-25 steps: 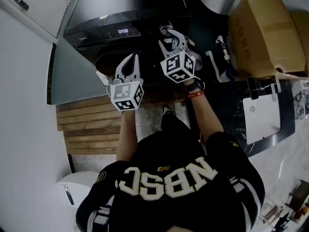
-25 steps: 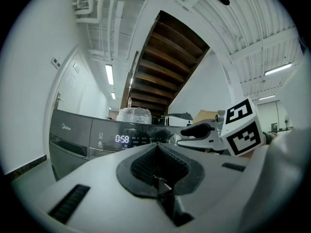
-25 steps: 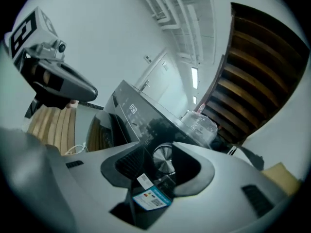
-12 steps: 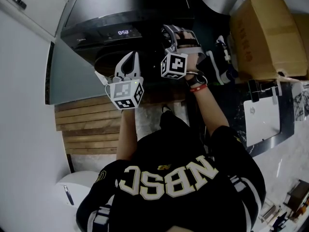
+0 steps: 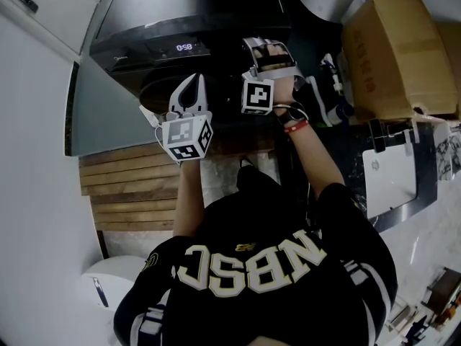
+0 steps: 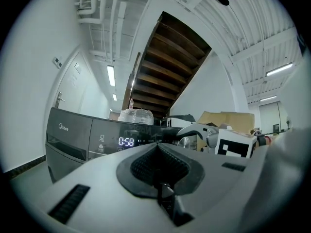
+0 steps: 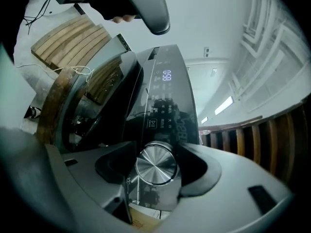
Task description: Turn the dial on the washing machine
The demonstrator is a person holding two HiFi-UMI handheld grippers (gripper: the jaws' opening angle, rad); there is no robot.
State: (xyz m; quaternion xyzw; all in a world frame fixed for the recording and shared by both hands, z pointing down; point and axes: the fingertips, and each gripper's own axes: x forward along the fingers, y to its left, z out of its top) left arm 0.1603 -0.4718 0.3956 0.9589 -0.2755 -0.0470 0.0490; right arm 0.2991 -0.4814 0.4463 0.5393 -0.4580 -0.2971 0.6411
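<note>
The silver dial [image 7: 156, 166] sits on the washing machine's [image 5: 166, 20] dark control panel, low in the middle of the right gripper view. It lies between the jaws of the right claw [image 5: 268, 49], which have just been opening and stand apart on either side of it. Left of the dial, the display [image 5: 184, 47] reads 0:58. The left claw [image 5: 191, 83], at the centre of the head view, has its jaws together on nothing. A cardboard box [image 5: 396, 42] fills the upper right.
</note>
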